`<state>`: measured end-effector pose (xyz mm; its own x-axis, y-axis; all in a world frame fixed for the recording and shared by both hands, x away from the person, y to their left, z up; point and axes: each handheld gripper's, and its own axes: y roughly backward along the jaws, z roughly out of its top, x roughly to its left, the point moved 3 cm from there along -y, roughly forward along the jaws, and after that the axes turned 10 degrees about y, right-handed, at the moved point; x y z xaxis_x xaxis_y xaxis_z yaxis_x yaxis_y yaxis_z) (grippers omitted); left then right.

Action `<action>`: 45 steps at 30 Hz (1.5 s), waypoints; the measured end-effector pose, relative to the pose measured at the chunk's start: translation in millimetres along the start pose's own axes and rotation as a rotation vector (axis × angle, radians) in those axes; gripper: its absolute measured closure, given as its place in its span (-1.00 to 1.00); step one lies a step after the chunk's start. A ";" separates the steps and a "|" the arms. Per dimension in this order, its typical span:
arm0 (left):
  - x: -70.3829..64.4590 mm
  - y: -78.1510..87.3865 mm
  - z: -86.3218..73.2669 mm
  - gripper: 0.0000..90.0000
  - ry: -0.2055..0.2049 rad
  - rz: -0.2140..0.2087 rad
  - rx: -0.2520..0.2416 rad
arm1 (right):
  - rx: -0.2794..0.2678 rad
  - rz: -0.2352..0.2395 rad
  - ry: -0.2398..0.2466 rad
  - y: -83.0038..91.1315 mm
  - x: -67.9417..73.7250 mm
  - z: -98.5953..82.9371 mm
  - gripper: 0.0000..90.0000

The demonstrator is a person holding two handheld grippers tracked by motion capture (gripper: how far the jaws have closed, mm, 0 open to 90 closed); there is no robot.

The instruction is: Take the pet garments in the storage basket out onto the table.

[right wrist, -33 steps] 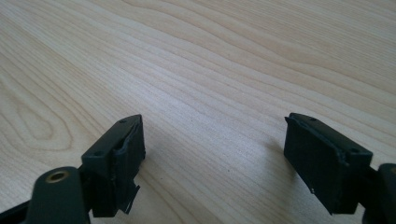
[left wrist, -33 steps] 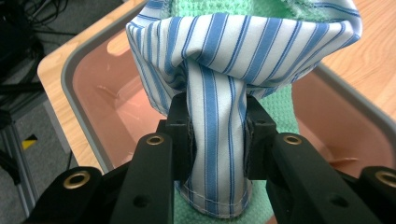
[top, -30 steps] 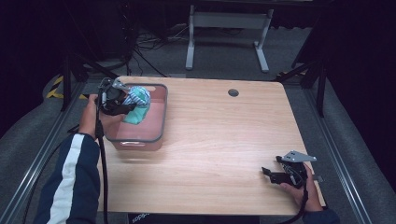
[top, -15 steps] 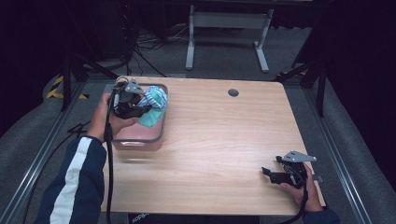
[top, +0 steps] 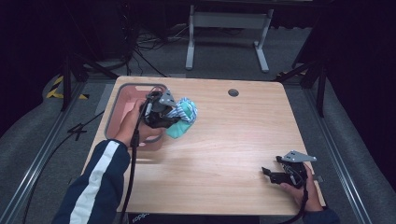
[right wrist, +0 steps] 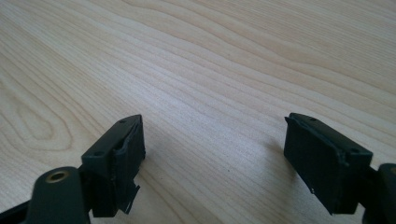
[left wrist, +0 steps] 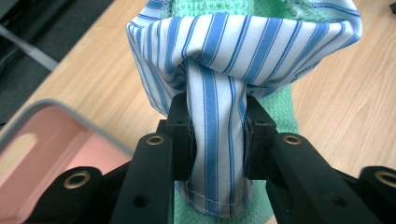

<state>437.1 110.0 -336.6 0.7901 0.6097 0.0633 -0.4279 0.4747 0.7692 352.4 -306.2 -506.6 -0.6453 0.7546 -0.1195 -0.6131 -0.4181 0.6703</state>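
Note:
My left gripper is shut on a blue-and-white striped cloth, pinched between its jaws. A green knitted cloth hangs with it, behind and below the stripes. The bundle hangs above the wooden table, just right of the pink tub with the grey rim. In the left gripper view a corner of the tub lies at the lower left. My right gripper rests low near the table's front right corner, open, with bare wood between its jaws.
A round cable hole sits at the back of the table. Beyond the far edge stand a metal frame's legs and loose cables on the grey floor. Rails run along both sides of the table.
My left gripper has lifted the cloths out of the pink tub and carried them right, past the tub's right rim. The right gripper has stayed still.

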 end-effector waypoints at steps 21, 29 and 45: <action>-52.0 -113.5 3.1 0.55 -0.051 -0.132 0.152 | 0.000 0.000 0.000 0.0 0.0 0.0 -0.53; -55.9 -132.6 -4.5 0.54 -0.053 -0.126 0.190 | 0.000 0.000 0.000 0.0 0.0 0.0 -0.53; -62.2 -140.5 -9.0 0.19 -0.060 -0.137 0.188 | 0.000 0.000 0.000 0.0 0.0 0.0 -0.53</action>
<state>444.1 11.1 -454.4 0.8622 0.5064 -0.0164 -0.2300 0.4200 0.8779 352.4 -306.2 -506.6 -0.6454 0.7544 -0.1197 -0.6131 -0.4182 0.6702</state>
